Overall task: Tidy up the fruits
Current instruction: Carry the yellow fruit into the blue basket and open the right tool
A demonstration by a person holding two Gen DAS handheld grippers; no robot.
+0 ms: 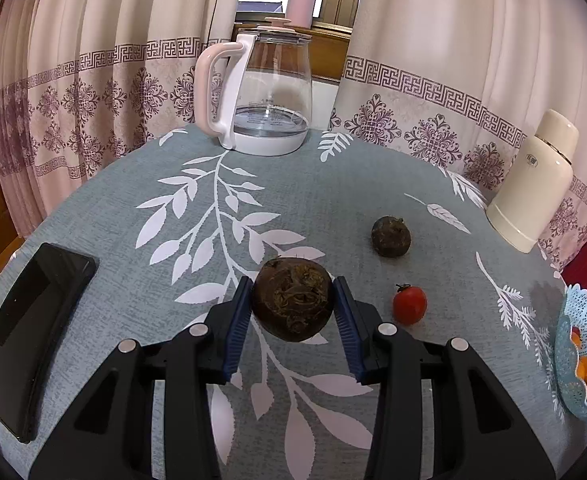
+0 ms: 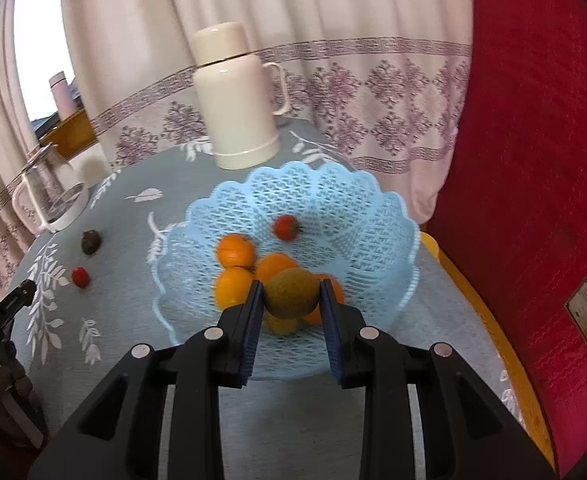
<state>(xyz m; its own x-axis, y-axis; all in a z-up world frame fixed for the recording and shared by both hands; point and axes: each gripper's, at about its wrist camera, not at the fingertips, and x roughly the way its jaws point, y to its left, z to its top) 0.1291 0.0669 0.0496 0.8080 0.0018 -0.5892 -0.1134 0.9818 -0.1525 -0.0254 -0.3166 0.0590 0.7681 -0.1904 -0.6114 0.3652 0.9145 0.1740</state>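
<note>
My left gripper is shut on a large dark brown round fruit, held just above the leaf-patterned tablecloth. A smaller dark brown fruit and a small red tomato lie on the cloth to its right. My right gripper is shut on a greenish-brown round fruit and holds it over the light blue lattice basket. In the basket lie several oranges and a red fruit. In the right wrist view the small dark fruit and the tomato lie left of the basket.
A glass kettle with a pink handle stands at the table's far edge, a cream thermos jug at the right. A black phone lies at the left. The basket's edge shows at far right. A red chair back stands beside the table.
</note>
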